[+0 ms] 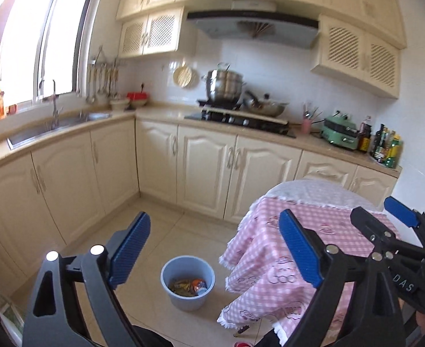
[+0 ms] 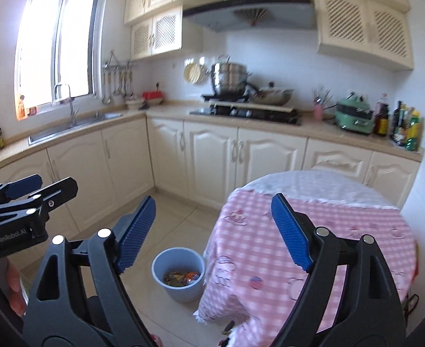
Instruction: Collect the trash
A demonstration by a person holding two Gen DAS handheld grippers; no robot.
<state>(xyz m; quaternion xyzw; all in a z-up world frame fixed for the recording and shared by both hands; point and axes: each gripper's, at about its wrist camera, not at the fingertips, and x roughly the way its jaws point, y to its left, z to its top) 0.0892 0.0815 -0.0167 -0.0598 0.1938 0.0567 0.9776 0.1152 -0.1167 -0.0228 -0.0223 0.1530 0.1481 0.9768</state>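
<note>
Left gripper (image 1: 215, 248) and right gripper (image 2: 213, 231) both hang wide open and empty above a blue bucket (image 1: 187, 282) on the floor, trash (image 1: 187, 286) inside it, just beside a pink-checked cloth-covered worktop (image 2: 342, 231).

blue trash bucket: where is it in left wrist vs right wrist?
Left wrist: round blue plastic bucket, bottom centre, on the floor.
Right wrist: same bucket, bottom, left of centre.
Shared landmark: pink checked tablecloth, immediately right of the bucket in both.
</note>
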